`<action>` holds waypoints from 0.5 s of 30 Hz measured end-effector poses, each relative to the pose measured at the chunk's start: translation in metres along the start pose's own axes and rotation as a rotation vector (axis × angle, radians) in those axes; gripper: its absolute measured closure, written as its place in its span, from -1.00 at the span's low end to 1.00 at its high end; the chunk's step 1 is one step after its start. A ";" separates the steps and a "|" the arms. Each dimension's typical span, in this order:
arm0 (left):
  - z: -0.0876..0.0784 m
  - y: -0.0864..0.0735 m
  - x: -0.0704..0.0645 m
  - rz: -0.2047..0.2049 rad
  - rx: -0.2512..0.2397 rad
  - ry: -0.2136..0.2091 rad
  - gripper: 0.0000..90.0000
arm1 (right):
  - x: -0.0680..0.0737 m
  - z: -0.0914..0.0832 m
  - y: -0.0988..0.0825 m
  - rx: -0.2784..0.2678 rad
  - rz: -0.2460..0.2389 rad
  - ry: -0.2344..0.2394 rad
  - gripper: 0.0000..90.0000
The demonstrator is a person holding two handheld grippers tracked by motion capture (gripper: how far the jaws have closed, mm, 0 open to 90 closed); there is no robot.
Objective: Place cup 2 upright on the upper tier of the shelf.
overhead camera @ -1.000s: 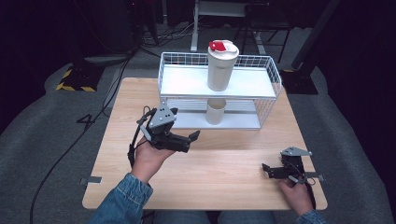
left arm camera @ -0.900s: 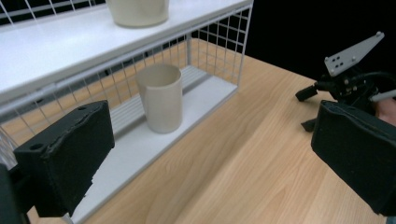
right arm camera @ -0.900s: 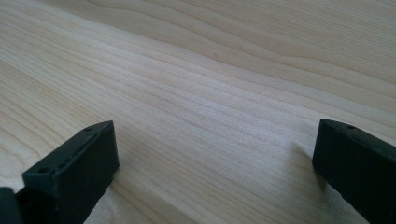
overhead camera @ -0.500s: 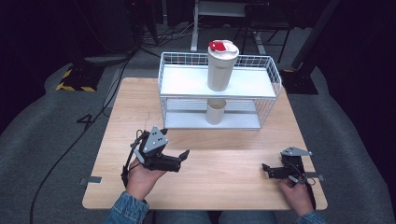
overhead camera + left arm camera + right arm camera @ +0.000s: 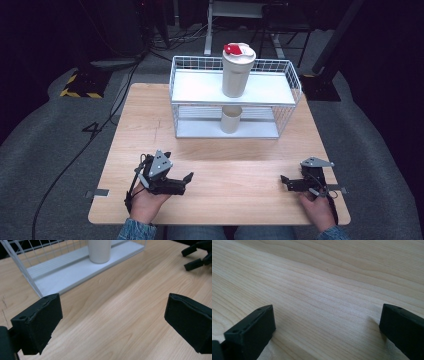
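A white two-tier wire rack (image 5: 285,102) stands at the back of the wooden table (image 5: 220,165). A beige tumbler with a red-and-white lid (image 5: 237,70) sits on the top shelf. A smaller beige cup (image 5: 231,119) (image 5: 99,250) stands on the bottom shelf. My left gripper (image 5: 185,181) (image 5: 113,325) rests low at the front left of the table, open and empty. At the front right, my right gripper (image 5: 285,182) (image 5: 327,332) is open too, with only bare wood between its jaws; it also appears in the left gripper view (image 5: 193,257).
Grey carpet (image 5: 45,150) surrounds the table. A black cable (image 5: 75,155) runs over the floor on the left. Dark stands and equipment are behind the rack.
My left gripper has drawn back from the middle of the table toward the front left edge and come down low. The right gripper has stayed put.
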State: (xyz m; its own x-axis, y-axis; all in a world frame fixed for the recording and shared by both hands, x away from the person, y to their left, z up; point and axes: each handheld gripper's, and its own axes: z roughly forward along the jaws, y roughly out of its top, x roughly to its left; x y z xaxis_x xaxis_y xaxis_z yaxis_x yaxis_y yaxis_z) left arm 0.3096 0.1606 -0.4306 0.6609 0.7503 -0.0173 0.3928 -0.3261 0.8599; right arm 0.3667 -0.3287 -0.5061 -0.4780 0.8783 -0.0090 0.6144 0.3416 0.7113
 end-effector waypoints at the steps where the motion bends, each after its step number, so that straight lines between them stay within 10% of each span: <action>1: 0.003 -0.006 0.001 -0.013 0.019 -0.002 -0.95 | 0.000 0.000 0.000 0.000 0.000 0.000 -0.99; 15: 0.018 -0.037 0.008 -0.043 0.133 0.010 -0.96 | 0.000 0.000 0.000 0.000 0.000 0.000 -0.99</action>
State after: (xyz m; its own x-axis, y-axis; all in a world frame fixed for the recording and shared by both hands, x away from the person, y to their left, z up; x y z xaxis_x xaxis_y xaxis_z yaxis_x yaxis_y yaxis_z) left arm 0.3124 0.1679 -0.4716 0.6352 0.7709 -0.0471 0.5023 -0.3660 0.7834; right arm 0.3667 -0.3287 -0.5061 -0.4780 0.8783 -0.0086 0.6145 0.3415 0.7112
